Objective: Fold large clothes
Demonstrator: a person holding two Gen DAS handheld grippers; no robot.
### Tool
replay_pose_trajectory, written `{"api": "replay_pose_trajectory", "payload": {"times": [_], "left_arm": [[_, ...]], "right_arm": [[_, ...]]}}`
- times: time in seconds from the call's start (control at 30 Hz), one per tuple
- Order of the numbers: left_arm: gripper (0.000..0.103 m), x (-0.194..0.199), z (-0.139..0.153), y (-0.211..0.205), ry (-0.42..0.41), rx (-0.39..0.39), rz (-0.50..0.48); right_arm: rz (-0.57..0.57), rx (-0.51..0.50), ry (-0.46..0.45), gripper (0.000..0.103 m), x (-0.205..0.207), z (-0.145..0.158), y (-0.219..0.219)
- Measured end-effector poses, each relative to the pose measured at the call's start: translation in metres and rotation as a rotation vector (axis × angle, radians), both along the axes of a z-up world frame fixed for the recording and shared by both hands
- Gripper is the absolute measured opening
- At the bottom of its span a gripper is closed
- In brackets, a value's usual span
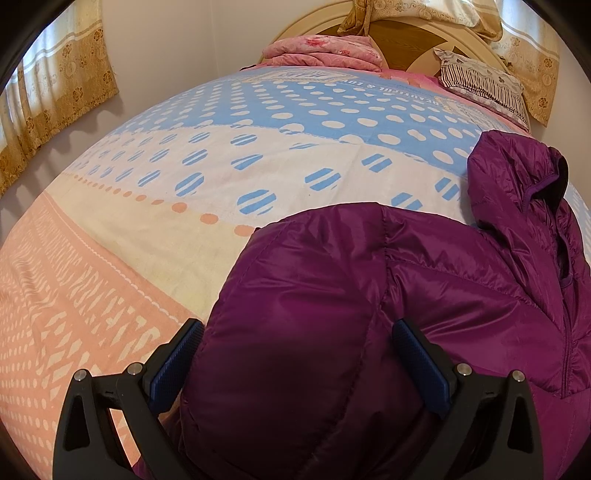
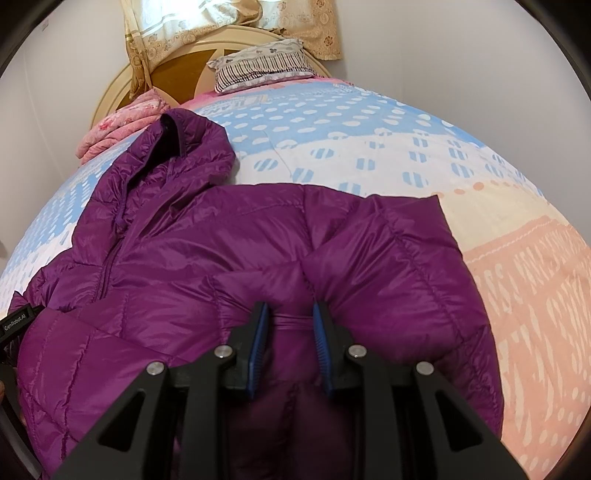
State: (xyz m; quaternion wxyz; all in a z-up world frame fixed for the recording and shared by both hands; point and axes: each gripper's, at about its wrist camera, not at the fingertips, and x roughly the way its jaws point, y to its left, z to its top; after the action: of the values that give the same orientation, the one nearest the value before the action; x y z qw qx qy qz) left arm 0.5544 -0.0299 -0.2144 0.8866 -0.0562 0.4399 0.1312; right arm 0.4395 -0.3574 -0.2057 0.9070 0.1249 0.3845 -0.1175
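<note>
A purple hooded puffer jacket (image 1: 424,280) lies on the bed, hood (image 1: 517,173) toward the headboard, zipper side up. In the left wrist view my left gripper (image 1: 295,332) has its jaws wide apart, with a puffy part of the jacket lying between them. In the right wrist view the jacket (image 2: 221,266) fills the middle, its hood (image 2: 184,147) at the upper left. My right gripper (image 2: 290,314) is shut on a bunched fold of the jacket fabric. A part of the left gripper (image 2: 14,325) shows at the left edge.
The bed (image 1: 184,206) has a sheet with blue dots and pink bands. A folded pink quilt (image 1: 321,51) and a striped pillow (image 1: 484,81) lie by the wooden headboard (image 1: 406,29). Curtains (image 1: 55,92) hang on the left wall.
</note>
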Motion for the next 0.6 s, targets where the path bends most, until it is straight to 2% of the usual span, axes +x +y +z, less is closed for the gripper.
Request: {"api": "replay_pose_trajectory", "payload": {"times": [0.6], "left_arm": [[0.102,0.0000,-0.0006,-0.0003,0.000,0.000,0.001]], "right_arm": [[0.000,-0.008,0.002,0.027,-0.0005,0.0003,0.0006]]}}
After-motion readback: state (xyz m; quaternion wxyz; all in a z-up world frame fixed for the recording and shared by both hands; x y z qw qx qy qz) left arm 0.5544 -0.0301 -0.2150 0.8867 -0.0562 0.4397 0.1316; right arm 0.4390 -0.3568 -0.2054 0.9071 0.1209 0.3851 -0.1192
